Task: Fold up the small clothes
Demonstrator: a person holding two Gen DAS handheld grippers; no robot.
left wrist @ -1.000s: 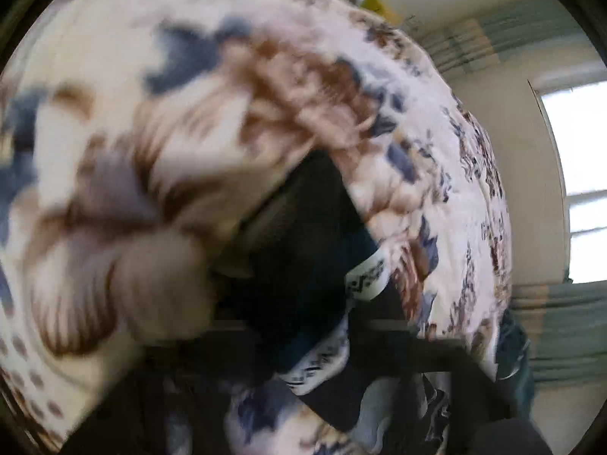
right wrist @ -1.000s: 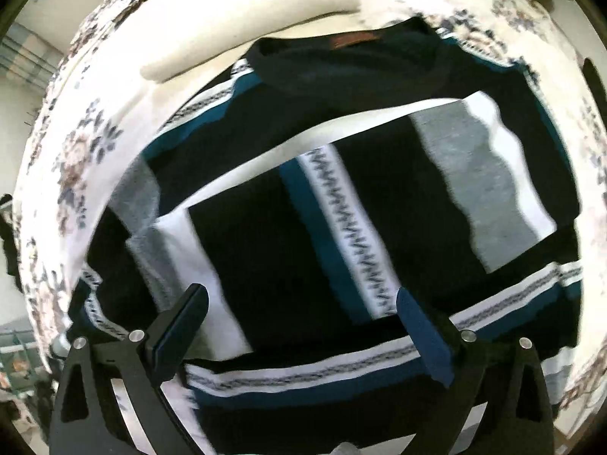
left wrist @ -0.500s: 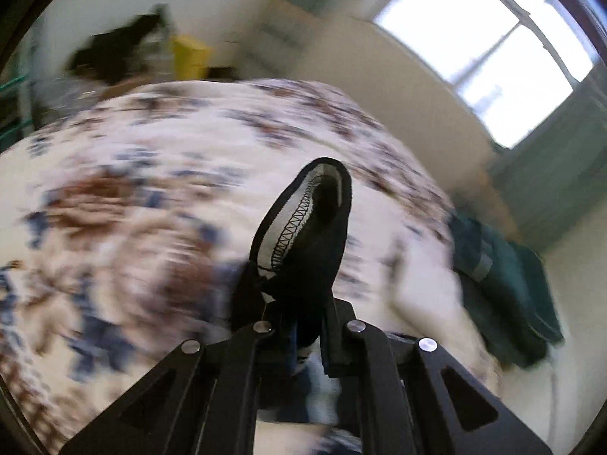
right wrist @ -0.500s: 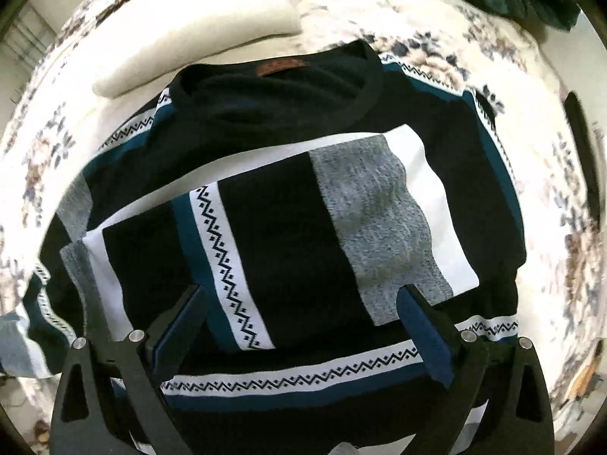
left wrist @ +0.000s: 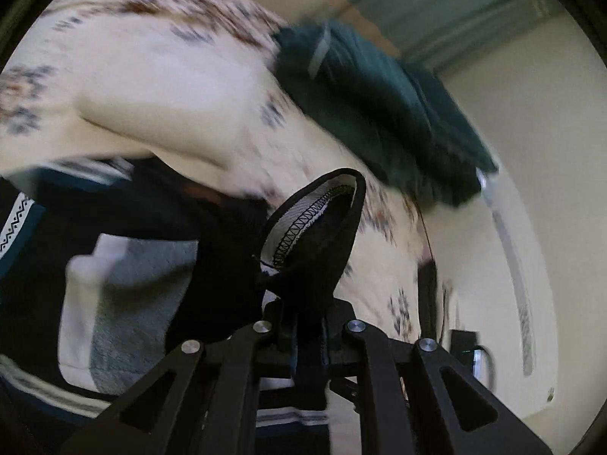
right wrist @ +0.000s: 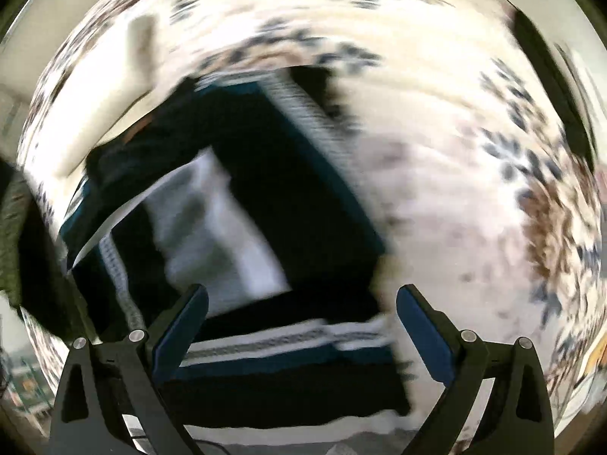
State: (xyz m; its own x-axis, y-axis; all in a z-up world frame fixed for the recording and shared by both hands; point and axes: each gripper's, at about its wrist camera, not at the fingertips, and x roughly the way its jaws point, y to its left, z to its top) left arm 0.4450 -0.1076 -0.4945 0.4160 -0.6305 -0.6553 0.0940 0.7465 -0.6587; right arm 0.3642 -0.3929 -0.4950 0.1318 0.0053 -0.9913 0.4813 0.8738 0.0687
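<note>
Left wrist view: the left gripper (left wrist: 305, 335) has its jaws drawn narrow, pinching a fold of the striped sweater (left wrist: 125, 265). The pinched piece is a black cuff or hem edge (left wrist: 322, 235) that loops up and away from the fingertips, showing a white inner face with black overlock stitching. To the left of the tongs the rest of the sweater lies on the floral bedspread (left wrist: 159, 76), its black, grey, white and teal bands blurred. A cream pillow (left wrist: 170, 121) lies beyond the sweater, on the far side. Further off to the right, a dark green garment (left wrist: 379, 113) sits at the far edge of the bed, well apart from the tongs. A pale wall and a greenish curtain fill the far right.

Right wrist view: the right gripper (right wrist: 301, 326) stands wide, its blue-padded fingers (right wrist: 180, 326) apart with nothing pressed between them. It looks down on the sweater (right wrist: 265, 197), which lies on the bedspread (right wrist: 474, 189) below and to the left of the tongs. The near striped hem band (right wrist: 284, 345) runs across the gap between the two fingers, below them; whether they touch the cloth I cannot tell. The whole frame is smeared. Bare floral bedspread fills the right side.
</note>
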